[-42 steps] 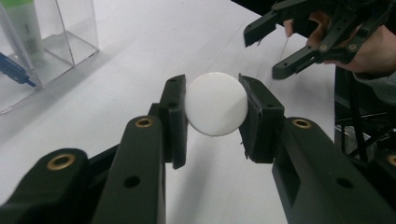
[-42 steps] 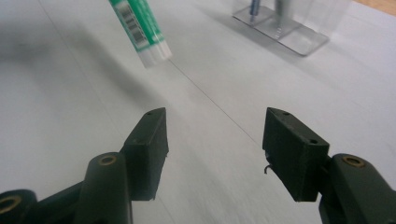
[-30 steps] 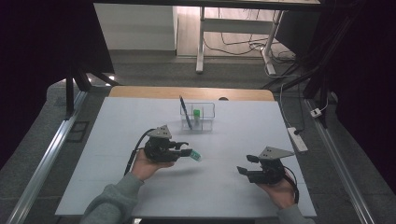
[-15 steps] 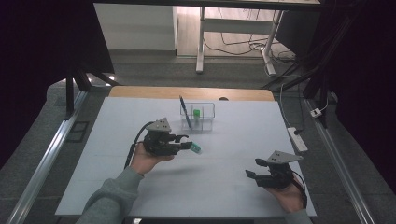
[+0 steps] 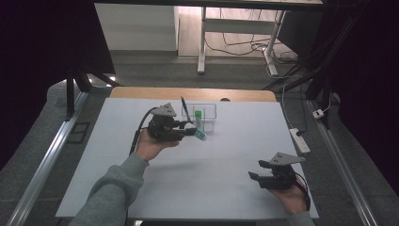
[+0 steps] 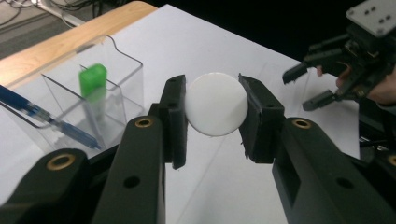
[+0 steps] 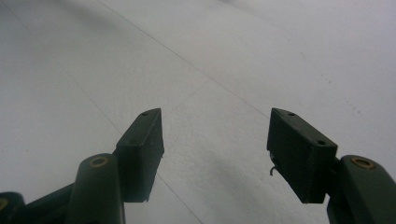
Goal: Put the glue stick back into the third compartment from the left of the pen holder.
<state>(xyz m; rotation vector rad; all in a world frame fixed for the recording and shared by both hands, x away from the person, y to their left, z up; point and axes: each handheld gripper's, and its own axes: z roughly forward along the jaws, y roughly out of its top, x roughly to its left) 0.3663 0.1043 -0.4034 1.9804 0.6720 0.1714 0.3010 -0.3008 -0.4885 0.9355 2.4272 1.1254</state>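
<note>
The left claw is clamping a white tube with a green end, seen end-on in the left gripper view as a round white disc with a black pad pressing on it at 9 o'clock and another at 3 o'clock. In the high view the claw is hanging above the worktop, a little toward 11 o'clock from its middle, and pointing toward 3 o'clock. The tube's green end is sticking out just beside the clear plastic organiser, which is standing toward 12 o'clock on the white sheet. From the tube, the organiser is lying at about 12 o'clock; whether the two are touching cannot be told. A green-capped stick is standing upright in one compartment of the organiser, and a dark blue pen is leaning out of its left end, tilting toward 11 o'clock. In the left gripper view the same pen is crossing the organiser at 9 o'clock from the disc.

The right claw is sitting low near the worktop's 5 o'clock corner, well apart from the organiser, pointing toward 9 o'clock. Its jaws are standing apart with nothing between them; the right gripper view is showing bare white sheet through the gap.
</note>
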